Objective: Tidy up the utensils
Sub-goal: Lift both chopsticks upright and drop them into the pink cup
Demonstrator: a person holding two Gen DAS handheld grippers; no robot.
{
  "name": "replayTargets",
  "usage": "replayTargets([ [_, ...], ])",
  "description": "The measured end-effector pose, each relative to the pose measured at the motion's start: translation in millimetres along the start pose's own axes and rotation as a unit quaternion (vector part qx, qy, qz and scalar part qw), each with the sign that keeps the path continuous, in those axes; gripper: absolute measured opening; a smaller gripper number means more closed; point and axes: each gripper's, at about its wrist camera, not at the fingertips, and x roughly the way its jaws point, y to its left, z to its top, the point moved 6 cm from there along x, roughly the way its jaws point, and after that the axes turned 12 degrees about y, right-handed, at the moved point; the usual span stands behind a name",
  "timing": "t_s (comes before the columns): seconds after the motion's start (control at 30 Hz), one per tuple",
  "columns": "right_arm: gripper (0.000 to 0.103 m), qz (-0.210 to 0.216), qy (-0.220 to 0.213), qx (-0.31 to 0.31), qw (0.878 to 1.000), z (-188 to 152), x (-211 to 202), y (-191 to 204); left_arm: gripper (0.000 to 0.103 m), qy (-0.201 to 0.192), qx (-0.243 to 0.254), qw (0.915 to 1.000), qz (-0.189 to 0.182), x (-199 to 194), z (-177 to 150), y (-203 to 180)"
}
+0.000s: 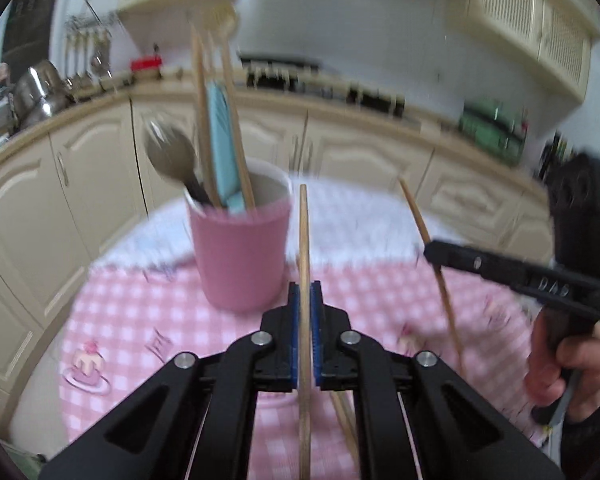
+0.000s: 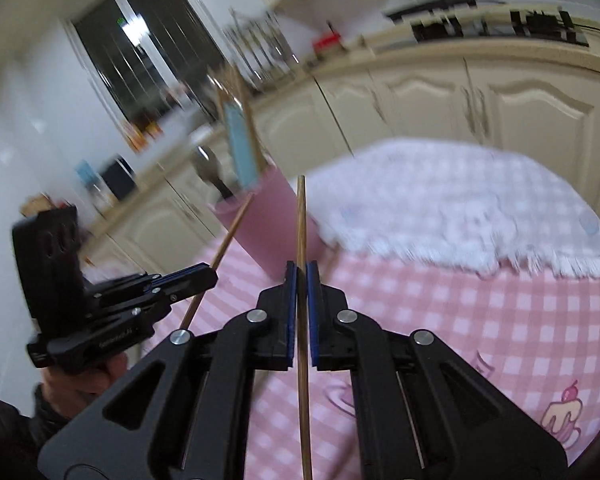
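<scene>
Gripping chopsticks (image 1: pixel 305 240), hand-held gripper (image 1: pixel 430 251) lettering blurred

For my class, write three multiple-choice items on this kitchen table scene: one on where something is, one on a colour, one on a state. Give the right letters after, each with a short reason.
1. Where does the pink cup stand?
A. on the checked tablecloth
B. on the kitchen counter
C. on the floor

2. What colour is the flat utensil that stands in the cup?
A. red
B. light blue
C. black

3. What is the left hand-held gripper doing?
A. open over the cup
B. shut on a spoon
C. shut on a wooden chopstick

Answers:
1 A: the cup's base rests on the pink and white checks.
2 B: a light blue blade rises between the wooden sticks in the cup.
3 C: the chopstick runs between the closed blue pads; the right hand-held gripper grips another chopstick likewise.
</scene>
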Motion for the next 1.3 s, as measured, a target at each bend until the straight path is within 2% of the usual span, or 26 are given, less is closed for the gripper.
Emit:
replayTargets([
  [0.2,0.005,0.030,-0.058,-0.019,0.998,35,-18,24,0.004,-0.119,-0.017,0.9927,0.005,-56,33,11],
  [0.27,0.005,0.031,-0.070,-0.029,0.997,49,-20,33,0.004,-0.157,-0.028,0.9871,-0.001,-73,45,16],
  [0.33,0.005,0.035,-0.089,-0.039,0.995,68,-26,45,0.004,-0.209,-0.041,0.9770,-0.008,-90,63,23],
  [0.57,0.005,0.031,-0.149,-0.079,0.985,140,-39,81,0.004,-0.293,-0.060,0.9543,-0.011,-110,120,32],
  [0.77,0.005,0.023,-0.179,-0.093,0.979,181,-35,98,0.005,-0.325,-0.066,0.9435,0.003,-103,156,35],
  [1.03,0.006,0.009,-0.190,-0.096,0.977,195,-10,95,0.005,-0.319,-0.072,0.9450,0.020,-63,170,40],
  [1.3,0.006,0.000,-0.178,-0.093,0.980,196,22,85,0.005,-0.314,-0.092,0.9441,0.035,-36,168,53],
])
